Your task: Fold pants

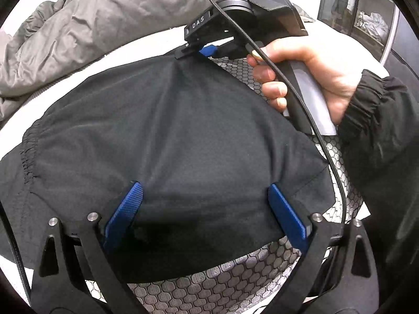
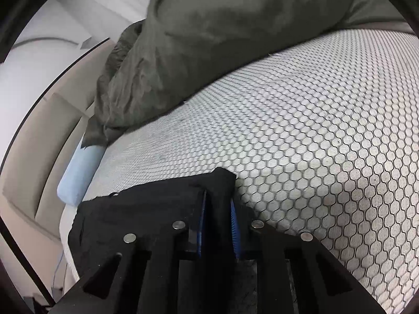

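Left gripper [image 1: 204, 209]: spread wide over the pants [image 1: 170, 136], gripping nothing.
Right gripper [image 2: 218, 225]: pinches a pants corner [image 2: 222, 180]; fabric behind it is hidden.

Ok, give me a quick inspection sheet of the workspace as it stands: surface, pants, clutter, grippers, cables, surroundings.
Surface: honeycomb-patterned mat, bare ahead of the right gripper.
Job's things: black pants spread over the mat, elastic waistband at the left of the left wrist view.
Clutter: grey crumpled garment at the far edge of the mat; light blue pad at its side.
Grippers: left gripper open, jaws wide over the pants; right gripper shut on a pinch of pants fabric at one corner, held in the right hand.
Cables: black braided cable runs down along the right gripper's handle.
Surroundings: shelving behind; beige cushioning beside the mat.
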Demonstrator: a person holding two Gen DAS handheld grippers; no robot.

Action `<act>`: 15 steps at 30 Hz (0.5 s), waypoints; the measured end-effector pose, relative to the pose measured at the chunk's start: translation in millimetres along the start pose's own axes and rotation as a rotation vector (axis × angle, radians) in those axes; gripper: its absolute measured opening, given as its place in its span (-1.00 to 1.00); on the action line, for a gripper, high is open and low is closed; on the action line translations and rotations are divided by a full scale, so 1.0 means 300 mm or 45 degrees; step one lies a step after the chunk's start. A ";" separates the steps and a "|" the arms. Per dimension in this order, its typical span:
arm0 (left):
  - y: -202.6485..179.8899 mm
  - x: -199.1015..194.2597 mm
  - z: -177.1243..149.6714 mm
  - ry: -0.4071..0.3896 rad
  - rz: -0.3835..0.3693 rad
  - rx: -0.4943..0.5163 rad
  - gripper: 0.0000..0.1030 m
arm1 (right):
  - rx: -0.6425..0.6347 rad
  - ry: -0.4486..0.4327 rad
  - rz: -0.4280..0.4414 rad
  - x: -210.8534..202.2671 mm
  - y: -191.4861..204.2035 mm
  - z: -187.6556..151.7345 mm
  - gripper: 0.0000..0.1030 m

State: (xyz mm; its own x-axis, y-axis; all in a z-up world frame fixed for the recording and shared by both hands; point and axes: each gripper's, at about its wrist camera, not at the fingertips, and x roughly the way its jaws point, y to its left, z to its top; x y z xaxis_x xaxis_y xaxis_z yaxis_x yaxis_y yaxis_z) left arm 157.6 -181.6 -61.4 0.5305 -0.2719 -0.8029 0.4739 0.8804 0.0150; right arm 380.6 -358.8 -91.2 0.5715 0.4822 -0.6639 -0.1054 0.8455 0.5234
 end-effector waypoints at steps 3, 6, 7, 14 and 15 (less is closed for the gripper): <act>0.006 -0.033 -0.007 -0.013 -0.006 -0.007 0.86 | -0.015 -0.024 -0.008 -0.081 0.003 -0.015 -0.44; 0.048 -0.080 -0.008 -0.050 0.007 -0.007 0.86 | -0.028 -0.107 0.058 -0.239 0.012 -0.080 0.26; 0.069 -0.100 -0.013 -0.066 0.027 -0.019 0.86 | -0.024 -0.119 0.085 -0.278 0.017 -0.109 0.39; 0.384 -0.234 -0.054 -0.183 0.163 -0.293 0.85 | -0.011 -0.022 0.193 -0.407 0.012 -0.321 0.40; 0.441 -0.250 -0.066 -0.198 0.189 -0.347 0.85 | 0.003 0.006 0.209 -0.411 0.003 -0.352 0.40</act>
State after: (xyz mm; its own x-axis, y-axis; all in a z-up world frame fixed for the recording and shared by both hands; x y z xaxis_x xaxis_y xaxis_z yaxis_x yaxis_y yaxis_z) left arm 166.7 -37.0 -11.1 0.6902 -0.1705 -0.7032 0.1893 0.9805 -0.0520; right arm 224.3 -393.3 -65.3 0.5431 0.6150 -0.5716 -0.1950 0.7546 0.6265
